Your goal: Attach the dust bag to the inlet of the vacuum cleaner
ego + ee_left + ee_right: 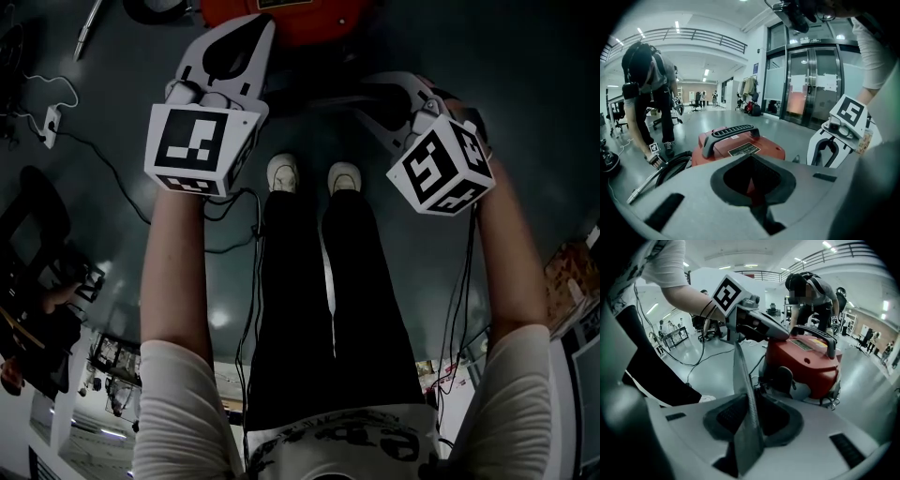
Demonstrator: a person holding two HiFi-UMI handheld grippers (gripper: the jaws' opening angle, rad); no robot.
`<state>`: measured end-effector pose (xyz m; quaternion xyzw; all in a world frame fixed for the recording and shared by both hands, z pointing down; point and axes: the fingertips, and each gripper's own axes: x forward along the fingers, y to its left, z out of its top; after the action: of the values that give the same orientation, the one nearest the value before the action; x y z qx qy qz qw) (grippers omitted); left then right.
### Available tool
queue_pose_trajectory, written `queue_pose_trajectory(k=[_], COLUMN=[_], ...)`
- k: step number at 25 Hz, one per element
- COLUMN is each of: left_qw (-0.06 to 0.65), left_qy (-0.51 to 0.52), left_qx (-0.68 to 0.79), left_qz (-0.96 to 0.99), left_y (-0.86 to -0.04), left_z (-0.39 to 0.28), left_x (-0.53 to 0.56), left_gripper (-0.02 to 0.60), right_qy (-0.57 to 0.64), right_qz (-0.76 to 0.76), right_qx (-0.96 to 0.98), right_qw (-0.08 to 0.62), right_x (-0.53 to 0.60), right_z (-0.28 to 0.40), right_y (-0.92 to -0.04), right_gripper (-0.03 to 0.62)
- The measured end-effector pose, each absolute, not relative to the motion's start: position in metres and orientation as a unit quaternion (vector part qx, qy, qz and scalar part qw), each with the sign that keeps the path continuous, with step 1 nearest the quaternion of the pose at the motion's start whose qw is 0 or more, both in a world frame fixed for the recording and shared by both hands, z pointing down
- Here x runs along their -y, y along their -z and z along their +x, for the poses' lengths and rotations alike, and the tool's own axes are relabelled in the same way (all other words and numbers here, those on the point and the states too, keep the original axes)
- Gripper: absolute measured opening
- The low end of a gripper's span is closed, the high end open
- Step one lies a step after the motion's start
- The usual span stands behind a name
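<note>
On the grey floor [525,56] ahead of the person's feet stands one red canister vacuum cleaner [806,357]. The single label plate [744,149] on its lid is too small to read. One flat grey dust bag [744,394] stands edge-on just before the vacuum, between the jaws of the right gripper [754,404], which stand wide, pads off it. The left gripper [752,176] is narrowly parted and empty.

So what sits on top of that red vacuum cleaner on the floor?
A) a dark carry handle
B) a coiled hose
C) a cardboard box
A: in the left gripper view a dark ribbed carry handle arches over the top of the red vacuum cleaner.
</note>
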<state>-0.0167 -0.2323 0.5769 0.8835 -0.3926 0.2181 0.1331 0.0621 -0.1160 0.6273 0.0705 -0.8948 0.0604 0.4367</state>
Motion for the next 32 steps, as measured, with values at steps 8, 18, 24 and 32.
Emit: queue_pose_trajectory(k=[8,18,24,32], left_qw=[0.128,0.175,0.168,0.155], left_qy=[-0.226,-0.165,-0.123,-0.08], left_qx=[0.389,0.454,0.481,0.513], left_qz=[0.884,0.858,0.852,0.84], left_y=[-0.574,-0.518,-0.43,-0.255], left_z=[-0.013,-0.039,-0.039,-0.036], left_x=[0.235,0.253,0.238,0.175], left_gripper=[0.003,0.003,0.003,0.003], right_qy=[-0.035,-0.154,-0.168,-0.178], right_qz=[0.107,0.321,0.424,0.491], right_qx=[0.897,0.884,0.851,0.84], right_qw=[0.427,0.303,0.261,0.149], right_x=[0.118,0.169,0.185,0.152], right_z=[0.068,0.095,0.111,0.122], right_y=[-0.609,-0.525,-0.438,-0.27], right_gripper=[0.103,0.027,0.002,0.002])
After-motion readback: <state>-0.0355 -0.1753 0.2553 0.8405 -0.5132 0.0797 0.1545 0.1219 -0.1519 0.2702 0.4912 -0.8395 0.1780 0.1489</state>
